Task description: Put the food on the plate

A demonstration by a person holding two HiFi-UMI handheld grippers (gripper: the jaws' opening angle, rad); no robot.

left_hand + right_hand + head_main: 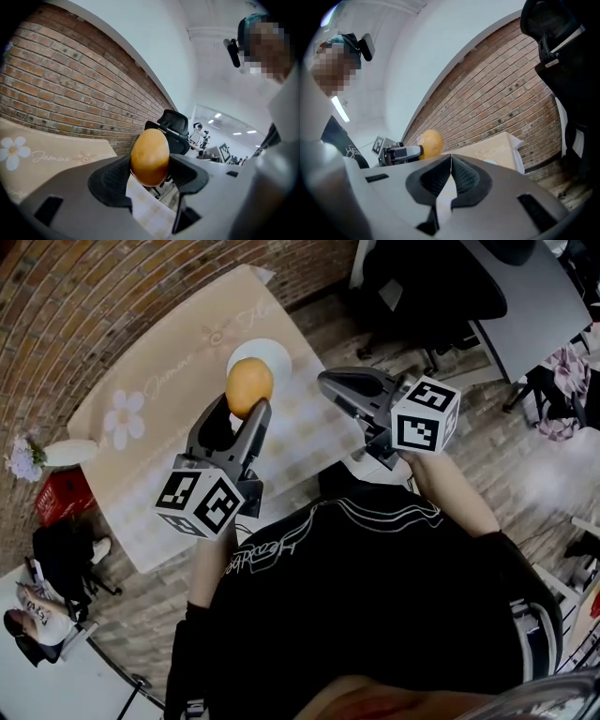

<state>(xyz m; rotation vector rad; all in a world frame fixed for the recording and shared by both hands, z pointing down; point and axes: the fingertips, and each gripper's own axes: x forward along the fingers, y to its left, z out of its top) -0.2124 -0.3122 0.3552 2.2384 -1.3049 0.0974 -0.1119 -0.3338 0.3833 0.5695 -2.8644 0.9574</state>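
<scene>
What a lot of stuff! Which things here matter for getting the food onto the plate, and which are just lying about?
For the job: the round orange food, held in the left gripper; the white plate; the table.
Lying about: flowers, red basket, black bag, office chair.

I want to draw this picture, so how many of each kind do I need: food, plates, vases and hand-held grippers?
Food: 1
Plate: 1
Vase: 1
Hand-held grippers: 2, left hand-held gripper and right hand-held gripper
Total: 5
</scene>
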